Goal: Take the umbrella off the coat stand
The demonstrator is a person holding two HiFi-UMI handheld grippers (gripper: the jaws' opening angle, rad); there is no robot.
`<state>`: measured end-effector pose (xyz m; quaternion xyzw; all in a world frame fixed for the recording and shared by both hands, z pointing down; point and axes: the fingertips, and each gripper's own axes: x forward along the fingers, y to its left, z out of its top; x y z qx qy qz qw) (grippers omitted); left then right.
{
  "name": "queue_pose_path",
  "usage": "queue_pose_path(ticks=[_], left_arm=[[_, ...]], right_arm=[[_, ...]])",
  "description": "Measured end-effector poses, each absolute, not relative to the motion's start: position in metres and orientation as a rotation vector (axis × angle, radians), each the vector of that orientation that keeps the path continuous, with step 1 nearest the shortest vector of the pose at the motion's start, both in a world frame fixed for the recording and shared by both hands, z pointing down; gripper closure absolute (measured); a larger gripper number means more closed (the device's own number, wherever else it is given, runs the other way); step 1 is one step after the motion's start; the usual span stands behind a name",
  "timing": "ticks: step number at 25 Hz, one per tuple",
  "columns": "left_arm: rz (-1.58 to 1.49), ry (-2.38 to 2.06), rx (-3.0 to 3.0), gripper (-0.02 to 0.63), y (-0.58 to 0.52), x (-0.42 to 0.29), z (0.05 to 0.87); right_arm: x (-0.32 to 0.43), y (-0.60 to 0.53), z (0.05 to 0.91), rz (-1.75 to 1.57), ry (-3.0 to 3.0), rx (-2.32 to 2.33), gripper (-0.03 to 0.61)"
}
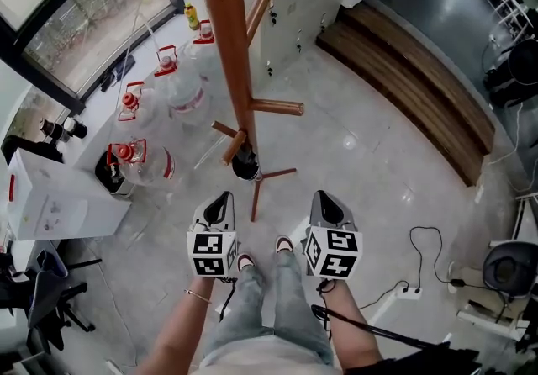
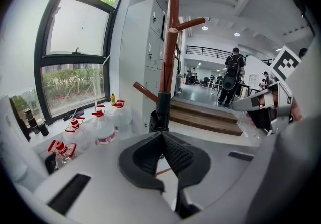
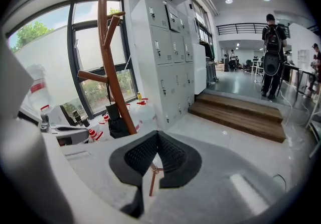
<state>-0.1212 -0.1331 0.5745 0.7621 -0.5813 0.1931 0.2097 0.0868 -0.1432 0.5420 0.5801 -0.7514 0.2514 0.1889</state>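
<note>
Your left claw (image 1: 220,205) and right claw (image 1: 326,203) sit low in the frame, both closed with nothing between them. The black umbrella (image 1: 245,165) hangs against the coat stand (image 1: 225,29) at centre frame, just above both claws and apart from them.

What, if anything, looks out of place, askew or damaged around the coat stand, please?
Nothing looks spilled, broken or toppled. The only mild oddity is the black umbrella: it hangs very low against the pole of the coat stand, down near the stand's feet, rather than up on one of the higher pegs.
</note>
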Motion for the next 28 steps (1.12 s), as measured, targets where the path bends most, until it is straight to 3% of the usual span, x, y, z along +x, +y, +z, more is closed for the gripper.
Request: queue_pose_path(ticks=[11, 13, 17, 28], left_arm=[[0.476, -1.614, 2.124, 0.606, -0.140, -0.118, 0.571], [0.466, -1.600, 2.132, 0.509, -0.142, -0.116, 0.570], [0.464, -1.591, 2.146, 0.502, -0.147, -0.113, 0.566], [0.396, -1.598, 2.201, 0.390, -0.164, -0.107, 0.558]], right_arm=[[0.094, -0.136, 0.549, 0.726, -2.091, 1.637, 0.574], [0.095, -0.136, 0.550, 0.730, -2.089, 1.638, 0.574], [0.098, -0.136, 0.552, 0.738, -2.083, 1.637, 0.574], [0.106, -0.133, 0.560, 0.754, -2.060, 1.642, 0.574]])
